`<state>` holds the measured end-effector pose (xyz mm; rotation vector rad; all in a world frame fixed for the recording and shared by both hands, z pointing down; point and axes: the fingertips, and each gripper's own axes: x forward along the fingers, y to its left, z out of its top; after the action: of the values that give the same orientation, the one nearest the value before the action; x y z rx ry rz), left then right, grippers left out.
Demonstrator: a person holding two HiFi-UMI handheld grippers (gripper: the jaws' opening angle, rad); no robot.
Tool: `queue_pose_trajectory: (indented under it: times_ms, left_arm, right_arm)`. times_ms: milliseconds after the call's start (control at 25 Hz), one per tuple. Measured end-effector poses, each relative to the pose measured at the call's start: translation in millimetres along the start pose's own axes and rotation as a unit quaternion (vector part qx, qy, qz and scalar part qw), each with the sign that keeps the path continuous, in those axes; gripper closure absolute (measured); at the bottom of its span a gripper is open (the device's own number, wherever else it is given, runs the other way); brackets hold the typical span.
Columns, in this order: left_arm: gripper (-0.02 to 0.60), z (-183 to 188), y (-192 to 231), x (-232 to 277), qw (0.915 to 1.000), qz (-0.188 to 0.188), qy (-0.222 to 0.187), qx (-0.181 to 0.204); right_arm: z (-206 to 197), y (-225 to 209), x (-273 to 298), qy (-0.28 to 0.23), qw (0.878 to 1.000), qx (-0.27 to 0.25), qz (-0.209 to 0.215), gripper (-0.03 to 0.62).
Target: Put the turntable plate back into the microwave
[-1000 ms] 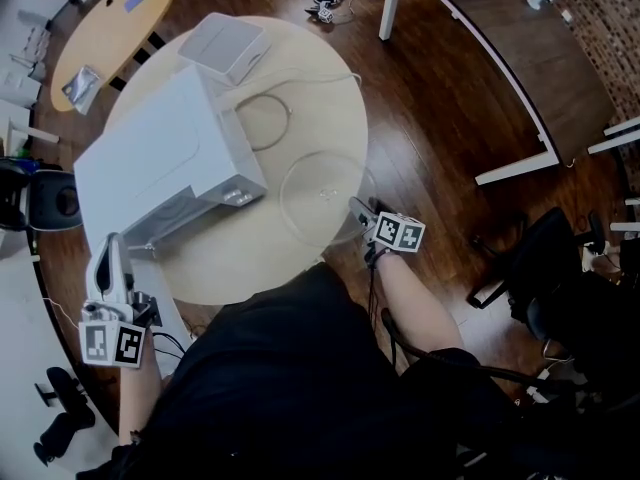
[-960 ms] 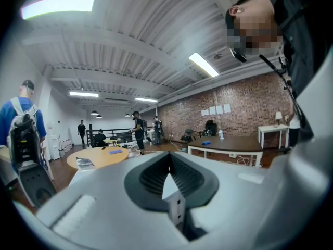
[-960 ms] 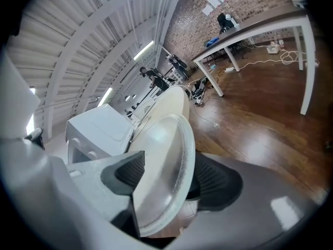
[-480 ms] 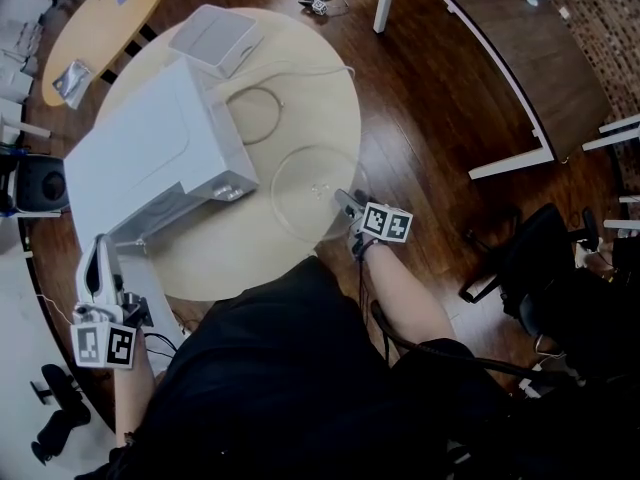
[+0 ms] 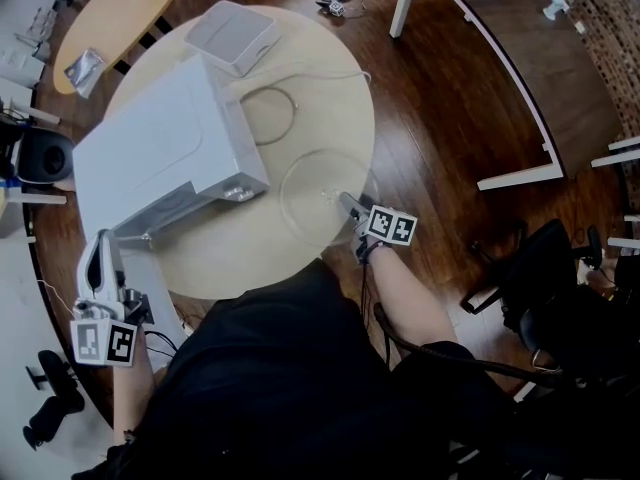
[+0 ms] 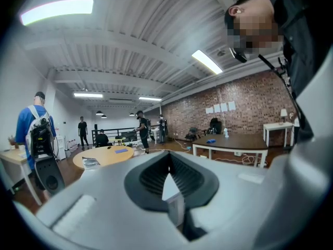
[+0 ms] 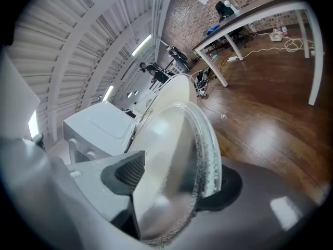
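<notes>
The clear glass turntable plate (image 5: 315, 193) lies on the round wooden table (image 5: 250, 258), near its right edge. My right gripper (image 5: 346, 204) is shut on the plate's near rim. In the right gripper view the plate (image 7: 166, 139) fills the space between the two black pads (image 7: 127, 173). The white microwave (image 5: 160, 158) stands on the left of the table, also seen far off in the right gripper view (image 7: 99, 124). Its door (image 5: 160, 288) hangs open towards me. My left gripper (image 5: 108, 240) is at the door's outer edge, shut on a thin white edge (image 6: 169, 189).
A thin ring (image 5: 268, 116) and a flat white box (image 5: 232, 36) lie on the table behind the plate. An oval table (image 5: 110, 18) stands at the far left. White desk legs (image 5: 520, 173) and a black chair (image 5: 540, 258) are on the right, over dark wood floor.
My right gripper has slid a little up and left onto the plate's rim. The left gripper stays at the door. The head camera has shifted slightly.
</notes>
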<state>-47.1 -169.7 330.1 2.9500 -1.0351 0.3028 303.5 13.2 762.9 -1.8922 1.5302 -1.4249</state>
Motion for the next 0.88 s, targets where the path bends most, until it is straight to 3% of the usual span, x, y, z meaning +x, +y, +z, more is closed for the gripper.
queue_pose_trajectory:
  times_ms: [360,880]
  left_arm:
    - [0.578,-6,1,1,0.9999,0.007,0.007,-0.011]
    - [0.578,-10,5,12,0.9996,-0.009,-0.001,-0.028]
  right_arm:
    - [-2,2,0,0.018,1.000,0.008,0.012,0.304]
    - [-3,2,-5,-0.004,0.999,0.044,0.020,0.359]
